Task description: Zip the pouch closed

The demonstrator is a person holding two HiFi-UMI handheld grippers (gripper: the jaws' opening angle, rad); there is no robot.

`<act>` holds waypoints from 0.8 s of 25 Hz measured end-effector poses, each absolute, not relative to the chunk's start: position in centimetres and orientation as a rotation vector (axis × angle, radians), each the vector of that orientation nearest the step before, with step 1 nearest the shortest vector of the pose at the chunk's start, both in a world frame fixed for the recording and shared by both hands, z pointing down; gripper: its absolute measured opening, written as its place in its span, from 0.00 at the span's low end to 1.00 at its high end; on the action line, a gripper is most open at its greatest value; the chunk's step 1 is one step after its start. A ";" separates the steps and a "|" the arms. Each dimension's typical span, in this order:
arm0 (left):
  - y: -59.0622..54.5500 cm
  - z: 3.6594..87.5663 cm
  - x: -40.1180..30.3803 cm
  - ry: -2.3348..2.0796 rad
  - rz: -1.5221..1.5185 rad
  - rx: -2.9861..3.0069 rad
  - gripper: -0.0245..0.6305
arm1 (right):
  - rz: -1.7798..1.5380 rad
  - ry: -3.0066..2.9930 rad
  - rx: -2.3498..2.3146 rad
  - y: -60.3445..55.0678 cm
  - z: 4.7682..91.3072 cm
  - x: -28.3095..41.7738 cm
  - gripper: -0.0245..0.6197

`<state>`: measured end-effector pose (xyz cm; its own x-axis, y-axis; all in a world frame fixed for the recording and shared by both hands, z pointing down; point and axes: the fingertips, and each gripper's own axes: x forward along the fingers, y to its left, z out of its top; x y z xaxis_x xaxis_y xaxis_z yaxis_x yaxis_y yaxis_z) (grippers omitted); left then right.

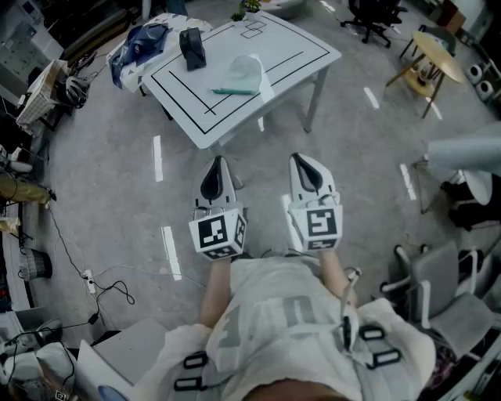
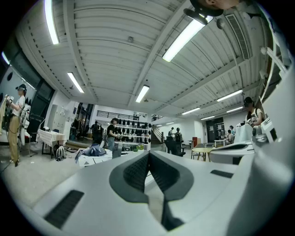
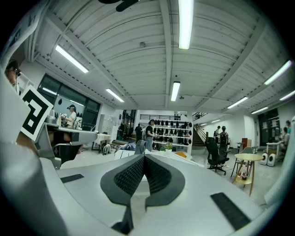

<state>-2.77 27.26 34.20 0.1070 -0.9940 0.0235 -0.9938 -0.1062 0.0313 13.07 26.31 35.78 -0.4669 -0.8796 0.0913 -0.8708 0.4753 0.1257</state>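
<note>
The pouch (image 1: 244, 76), pale and translucent with a teal zip along its near edge, lies flat on a white table (image 1: 305, 48) marked with black lines. Both grippers are held level in front of the person's body, well short of the table and apart from the pouch. The left gripper (image 1: 217, 164) is shut with nothing between its jaws, and so is the right gripper (image 1: 303, 160). In the left gripper view the ribbed pads (image 2: 138, 171) meet, with the table (image 2: 94, 159) far ahead. The right gripper's own view also shows closed pads (image 3: 131, 174).
A black boxy object (image 1: 192, 47) stands on the table's left part, and a blue bag (image 1: 137, 47) lies at its left end. A black office chair (image 1: 374, 16) and a round wooden table (image 1: 437, 53) stand at the far right. Cables (image 1: 109, 286) trail on the floor at the left. People stand in the background.
</note>
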 end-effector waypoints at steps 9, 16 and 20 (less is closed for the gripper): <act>28.0 34.5 -0.1 -2.072 0.020 2.306 0.05 | -0.043 -2.588 1.548 25.7 36.3 15.6 0.05; 28.2 34.4 -0.8 -2.086 -0.017 2.248 0.05 | 0.030 -2.647 1.549 25.3 36.6 16.0 0.05; 28.5 35.4 -2.2 -2.120 -0.010 2.169 0.05 | 0.053 -2.617 1.500 25.6 37.9 15.8 0.05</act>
<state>-2.24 28.54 35.39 0.0260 -0.9972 0.0708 -0.9964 -0.0202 0.0823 15.75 25.58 37.94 -0.4999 -0.8570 0.1253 -0.8613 0.5071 0.0316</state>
